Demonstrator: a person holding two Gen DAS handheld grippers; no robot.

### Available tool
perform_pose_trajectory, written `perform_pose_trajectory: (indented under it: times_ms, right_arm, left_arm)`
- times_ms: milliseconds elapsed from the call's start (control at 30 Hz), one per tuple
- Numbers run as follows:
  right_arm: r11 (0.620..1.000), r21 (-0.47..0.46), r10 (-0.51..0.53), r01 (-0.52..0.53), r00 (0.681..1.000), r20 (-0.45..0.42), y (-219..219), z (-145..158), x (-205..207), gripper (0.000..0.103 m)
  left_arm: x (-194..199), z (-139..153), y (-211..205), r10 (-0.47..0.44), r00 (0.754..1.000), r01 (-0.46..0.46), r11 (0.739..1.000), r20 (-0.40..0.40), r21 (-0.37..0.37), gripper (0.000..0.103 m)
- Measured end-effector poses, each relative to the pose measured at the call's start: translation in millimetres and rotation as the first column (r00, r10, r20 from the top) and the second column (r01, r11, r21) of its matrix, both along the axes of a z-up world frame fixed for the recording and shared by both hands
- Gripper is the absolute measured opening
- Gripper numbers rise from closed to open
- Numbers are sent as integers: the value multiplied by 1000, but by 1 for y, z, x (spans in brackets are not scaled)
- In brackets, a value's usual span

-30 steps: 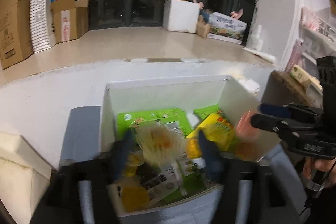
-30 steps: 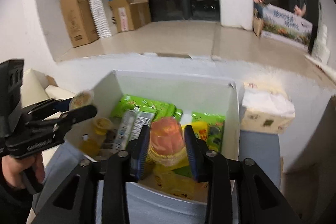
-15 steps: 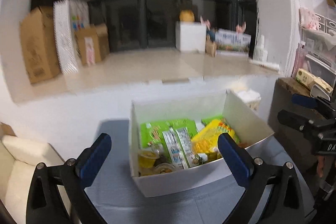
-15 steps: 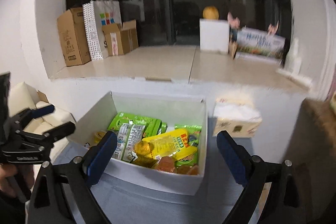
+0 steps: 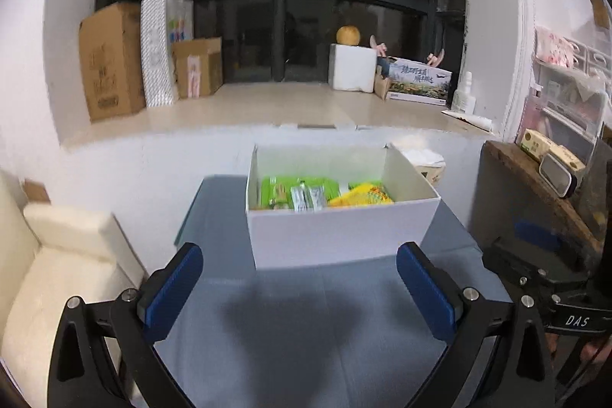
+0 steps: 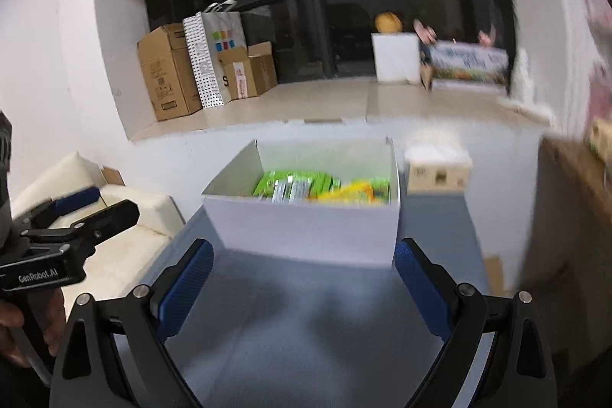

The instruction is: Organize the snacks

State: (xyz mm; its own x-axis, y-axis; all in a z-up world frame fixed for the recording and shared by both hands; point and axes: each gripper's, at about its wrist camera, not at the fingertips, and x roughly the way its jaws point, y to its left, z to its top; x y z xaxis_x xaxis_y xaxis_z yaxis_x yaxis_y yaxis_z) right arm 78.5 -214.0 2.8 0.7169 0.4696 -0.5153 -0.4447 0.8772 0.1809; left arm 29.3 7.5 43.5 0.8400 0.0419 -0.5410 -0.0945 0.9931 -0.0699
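We held the left tool (image 5: 300, 289) and the right tool (image 6: 302, 289) spread wide and empty, touching nothing. The white box (image 5: 340, 232) of snacks (image 5: 302, 195) sat on the surface (image 5: 306, 331) just ahead of both.

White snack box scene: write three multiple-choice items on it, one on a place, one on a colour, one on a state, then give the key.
1. Where does the white box stand?
A. on the blue-grey table
B. on the cream sofa
C. on the window ledge

2. What colour are the pads of the left gripper?
A. red
B. blue
C. white

3. How does the right gripper stand?
A. shut on a snack
B. shut and empty
C. open and empty

Key: 1 A, the box rests on the table's cloth; 2 B, both pads show blue; 3 C, the fingers are spread wide with nothing between them.
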Motion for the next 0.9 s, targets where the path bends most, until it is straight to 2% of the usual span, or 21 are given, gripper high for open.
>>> perform_pose_trajectory:
  times_ms: [67, 100, 267, 900]
  right_arm:
    - [999, 22, 29, -28, 997, -67, -4, -9, -2, 98]
    - [999, 21, 38, -36, 997, -73, -3, -11, -2, 98]
    - [1000, -8, 25, -26, 998, -54, 1, -9, -5, 98]
    - [999, -18, 39, -40, 998, -49, 3, -5, -9, 98]
  left_arm:
    - [-7, -4, 3, -3, 1000, 3, 999, -3, -39, 103]
    - [-8, -6, 4, -11, 1000, 10, 999, -10, -52, 103]
    - [-14, -8, 2, 4, 1000, -5, 1000, -17, -18, 103]
    - [-12, -12, 1, -4, 999, 3, 1000, -35, -25, 103]
